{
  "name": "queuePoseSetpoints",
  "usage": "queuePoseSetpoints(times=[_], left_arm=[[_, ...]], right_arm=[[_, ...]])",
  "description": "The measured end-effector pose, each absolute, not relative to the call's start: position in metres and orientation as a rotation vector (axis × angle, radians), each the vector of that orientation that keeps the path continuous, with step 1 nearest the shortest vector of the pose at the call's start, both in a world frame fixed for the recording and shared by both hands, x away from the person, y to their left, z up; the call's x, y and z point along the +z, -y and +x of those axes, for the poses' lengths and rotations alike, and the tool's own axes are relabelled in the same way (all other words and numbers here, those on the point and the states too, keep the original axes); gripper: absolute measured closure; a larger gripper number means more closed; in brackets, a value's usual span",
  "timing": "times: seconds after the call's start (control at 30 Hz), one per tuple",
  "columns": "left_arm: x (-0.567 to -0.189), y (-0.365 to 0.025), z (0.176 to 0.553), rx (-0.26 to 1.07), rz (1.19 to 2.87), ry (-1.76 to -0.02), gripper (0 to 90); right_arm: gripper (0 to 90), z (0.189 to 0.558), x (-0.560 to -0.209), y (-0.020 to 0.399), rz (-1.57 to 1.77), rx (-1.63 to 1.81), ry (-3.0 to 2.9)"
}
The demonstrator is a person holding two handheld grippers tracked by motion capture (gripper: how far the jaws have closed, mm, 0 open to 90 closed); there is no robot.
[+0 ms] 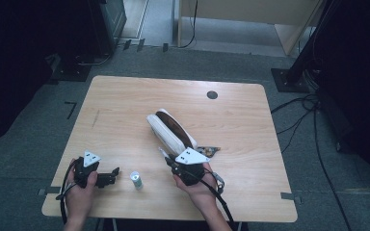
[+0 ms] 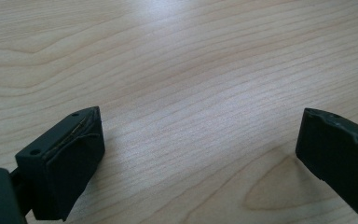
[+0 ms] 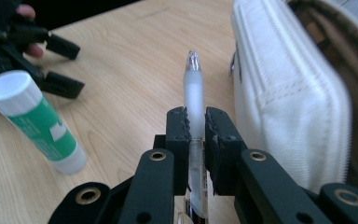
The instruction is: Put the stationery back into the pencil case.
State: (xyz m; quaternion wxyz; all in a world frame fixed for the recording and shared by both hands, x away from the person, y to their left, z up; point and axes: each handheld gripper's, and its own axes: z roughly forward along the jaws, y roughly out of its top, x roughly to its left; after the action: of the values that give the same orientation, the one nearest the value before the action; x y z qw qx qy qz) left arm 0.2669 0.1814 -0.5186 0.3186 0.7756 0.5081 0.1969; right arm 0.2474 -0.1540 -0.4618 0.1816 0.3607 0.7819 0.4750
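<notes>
A frosted clear pen (image 3: 194, 91) stands between the jaws of my right gripper (image 3: 196, 125), which is shut on its barrel with the tip pointing away. From above, the right gripper (image 1: 171, 162) hovers at the near end of a white pencil case (image 1: 169, 129) that lies open, showing a brown inside. The case's white side (image 3: 284, 102) is just right of the pen. A green and white glue stick (image 1: 136, 179) stands upright between the two grippers. My left gripper (image 1: 112, 176) rests near the front left of the table, jaws open over bare wood (image 2: 191, 93).
A small dark item (image 1: 208, 150) lies beside the case's near end. A round cable hole (image 1: 212, 95) sits in the wooden table (image 1: 125, 96) at the back. Black stands and cables (image 1: 313, 110) lie on the floor to the right.
</notes>
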Motion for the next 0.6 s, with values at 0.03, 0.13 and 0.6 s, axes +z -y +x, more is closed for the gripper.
queuePoseSetpoints(times=[0.03, 0.13, 0.6], left_arm=[[-0.519, -0.181, 0.267, 0.518, 2.04, -1.337, 1.4], [-0.519, -0.181, 0.267, 0.519, 2.043, -1.336, 1.4], [-0.519, -0.181, 0.267, 0.516, 2.04, -1.337, 1.4]], right_arm=[[80.8, 0.247, -0.46, 0.155, 1.021, 1.352, -2.202], [80.8, 0.246, -0.452, 0.157, 1.018, 1.377, -2.184], [80.8, 0.253, -0.416, 0.168, 0.991, 1.435, -2.105]])
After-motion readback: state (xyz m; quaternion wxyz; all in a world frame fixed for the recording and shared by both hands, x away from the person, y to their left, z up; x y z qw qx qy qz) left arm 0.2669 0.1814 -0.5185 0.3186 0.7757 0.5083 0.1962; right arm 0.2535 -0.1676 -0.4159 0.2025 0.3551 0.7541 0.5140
